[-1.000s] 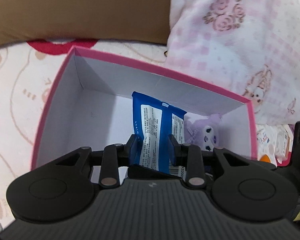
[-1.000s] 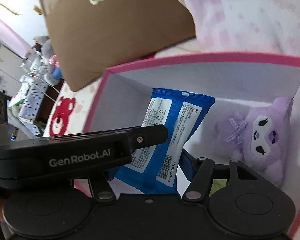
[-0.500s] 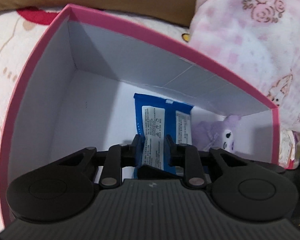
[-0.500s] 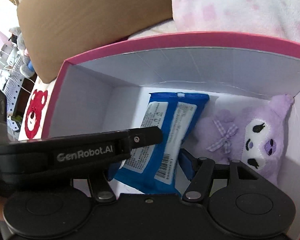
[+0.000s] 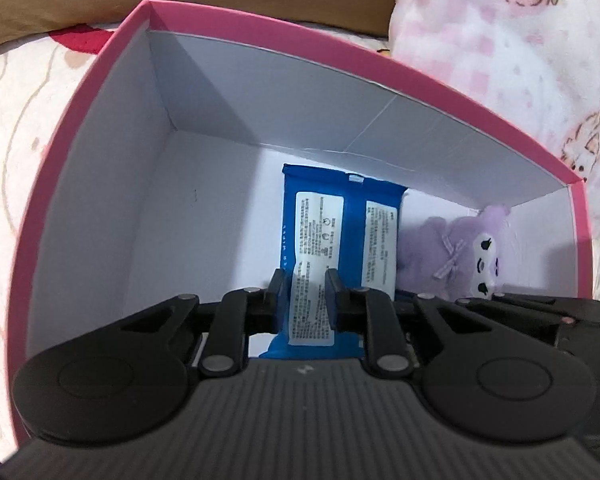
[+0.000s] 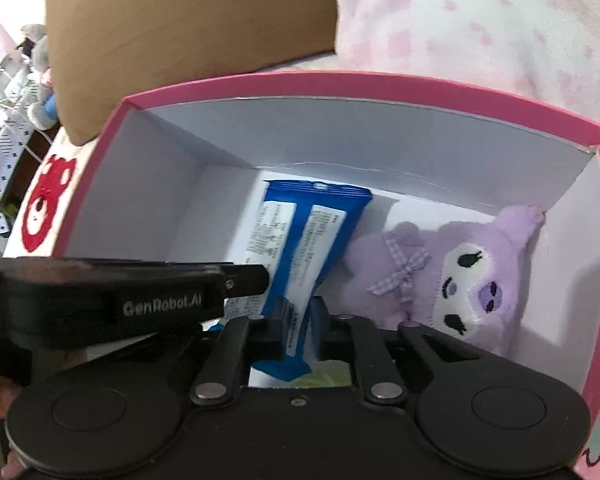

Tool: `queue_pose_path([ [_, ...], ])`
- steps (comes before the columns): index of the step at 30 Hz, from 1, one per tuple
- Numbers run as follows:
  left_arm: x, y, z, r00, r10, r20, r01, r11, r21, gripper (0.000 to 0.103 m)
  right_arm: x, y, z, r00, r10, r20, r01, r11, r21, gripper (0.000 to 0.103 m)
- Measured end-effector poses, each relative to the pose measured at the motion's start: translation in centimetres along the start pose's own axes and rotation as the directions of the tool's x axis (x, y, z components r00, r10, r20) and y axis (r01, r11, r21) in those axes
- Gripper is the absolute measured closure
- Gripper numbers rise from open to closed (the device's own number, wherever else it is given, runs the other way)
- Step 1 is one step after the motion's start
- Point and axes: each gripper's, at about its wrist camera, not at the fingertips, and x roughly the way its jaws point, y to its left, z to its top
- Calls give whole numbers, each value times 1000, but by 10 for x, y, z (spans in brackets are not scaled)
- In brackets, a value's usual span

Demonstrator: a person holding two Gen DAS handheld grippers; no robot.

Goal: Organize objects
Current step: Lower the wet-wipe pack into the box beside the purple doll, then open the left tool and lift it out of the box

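The blue pack (image 5: 332, 240) sits low inside the pink box (image 5: 100, 92), likely being put away. The left gripper (image 5: 303, 298) pinches its near end. The right gripper (image 6: 298, 322) has just closed on it too. Next, both should let go. A purple plush toy (image 6: 456, 276) lies just beside the pack, crowding that side.

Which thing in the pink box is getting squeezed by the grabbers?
The blue packet. Both the left gripper and the right gripper pinch its near end. The purple plush toy lies beside it, ungripped.
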Motion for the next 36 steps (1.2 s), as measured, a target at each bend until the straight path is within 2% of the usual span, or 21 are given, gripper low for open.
queue_pose_path([
  [6, 3, -3, 2, 1000, 9, 14, -9, 1000, 8, 85, 6, -6, 1, 999, -35, -19, 36, 998, 41, 91],
  [13, -1, -10, 2, 998, 53, 21, -53, 998, 38, 86, 0, -1, -1, 998, -58, -15, 59, 998, 18, 88],
  [15, -4, -10, 2, 998, 53, 32, -54, 998, 37, 86, -7, 2, -3, 999, -46, 2, 46, 999, -27, 82],
  [17, -7, -9, 3, 997, 53, 56, -56, 998, 41, 85, -19, 7, -10, 999, -46, 30, 49, 994, -102, 81],
  [19, -2, -11, 4, 995, 91, 49, -95, 993, 73, 85, -24, 12, -16, 998, -46, 41, 53, 983, -176, 81],
  [22, -3, -7, 8, 996, 79, 34, -80, 996, 31, 85, -31, 7, -19, 999, -9, 46, 17, 984, -178, 81],
  [24, -5, -5, 8, 997, 69, 38, -70, 998, 8, 85, -38, 6, -22, 998, -13, 66, 26, 981, -193, 79],
  [28, -16, -1, 4, 997, 47, 53, -47, 999, -5, 85, -53, 4, -26, 995, 36, 91, -15, 977, -212, 78],
  [32, -42, 1, 0, 996, 1, 84, 0, 1000, -19, 85, -70, 7, -31, 992, 63, 111, -34, 969, -246, 72],
  [36, -73, -16, -1, 991, 0, 132, -3, 1000, 19, 81, -82, 7, -35, 991, 60, 119, -28, 967, -254, 70],
])
